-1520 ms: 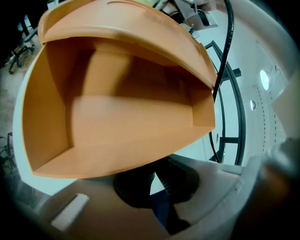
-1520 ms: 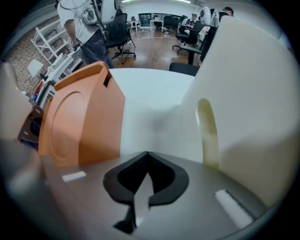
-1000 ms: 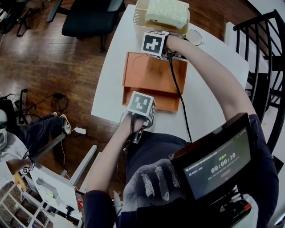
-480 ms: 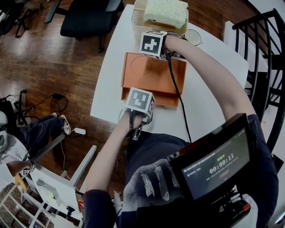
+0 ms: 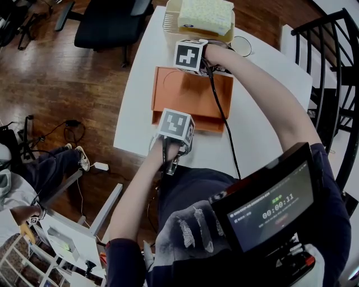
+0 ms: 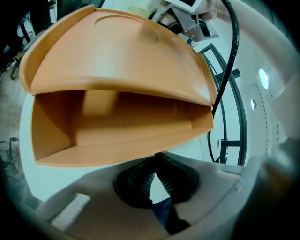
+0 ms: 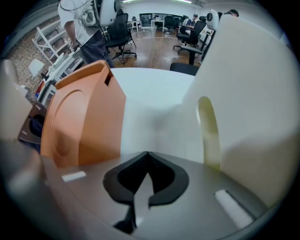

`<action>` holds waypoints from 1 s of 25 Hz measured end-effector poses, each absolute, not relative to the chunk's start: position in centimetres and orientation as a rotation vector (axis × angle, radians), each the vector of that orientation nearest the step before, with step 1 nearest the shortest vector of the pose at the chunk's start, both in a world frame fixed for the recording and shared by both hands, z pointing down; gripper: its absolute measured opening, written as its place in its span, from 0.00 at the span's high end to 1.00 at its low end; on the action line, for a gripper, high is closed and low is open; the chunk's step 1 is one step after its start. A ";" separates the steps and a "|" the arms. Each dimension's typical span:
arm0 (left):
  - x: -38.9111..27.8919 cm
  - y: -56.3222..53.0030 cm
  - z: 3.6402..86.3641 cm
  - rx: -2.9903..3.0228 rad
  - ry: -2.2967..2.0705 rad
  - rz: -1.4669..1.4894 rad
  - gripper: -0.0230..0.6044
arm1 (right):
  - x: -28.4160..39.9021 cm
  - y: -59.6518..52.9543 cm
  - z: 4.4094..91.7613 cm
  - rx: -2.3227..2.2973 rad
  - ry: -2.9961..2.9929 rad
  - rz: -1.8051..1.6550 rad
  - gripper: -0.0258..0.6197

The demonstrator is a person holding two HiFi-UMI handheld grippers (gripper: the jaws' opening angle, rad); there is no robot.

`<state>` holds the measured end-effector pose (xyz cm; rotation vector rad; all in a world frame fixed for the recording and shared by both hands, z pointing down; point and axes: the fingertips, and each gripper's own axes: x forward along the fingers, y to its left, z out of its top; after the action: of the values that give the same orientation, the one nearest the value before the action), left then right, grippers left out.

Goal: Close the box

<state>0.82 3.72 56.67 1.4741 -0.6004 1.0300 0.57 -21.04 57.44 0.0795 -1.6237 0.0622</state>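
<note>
White table (image 5: 137, 98) with half-shut orange box (image 5: 182, 98), yellow pad (image 5: 205, 14) in cream basket (image 5: 170, 23).

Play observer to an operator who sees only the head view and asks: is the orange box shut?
Observer: No. The left gripper view shows the lid raised above the orange box, with a wide gap between them.
Operator: Anything inside?
Observer: Nothing shows in the part of the inside visible through that gap.
Operator: Are the right gripper's fingers open?
Observer: No. The right gripper has its fingers together, with nothing between them.
</note>
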 end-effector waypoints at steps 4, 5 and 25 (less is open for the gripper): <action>1.0 3.7 56.7 1.469 -0.600 1.036 0.94 | 0.7 -21.0 57.5 0.076 -1.622 0.063 0.96; 1.1 3.5 56.7 1.474 -0.603 1.034 0.94 | 0.7 -21.0 57.5 0.073 -1.621 0.062 0.96; 1.0 2.4 56.4 1.495 -0.621 1.034 0.94 | 0.5 -20.8 57.2 0.068 -1.616 0.054 0.95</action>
<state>1.03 2.44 56.39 1.4950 -0.6210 1.0336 0.50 -20.85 57.23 0.0677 -1.6165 0.0539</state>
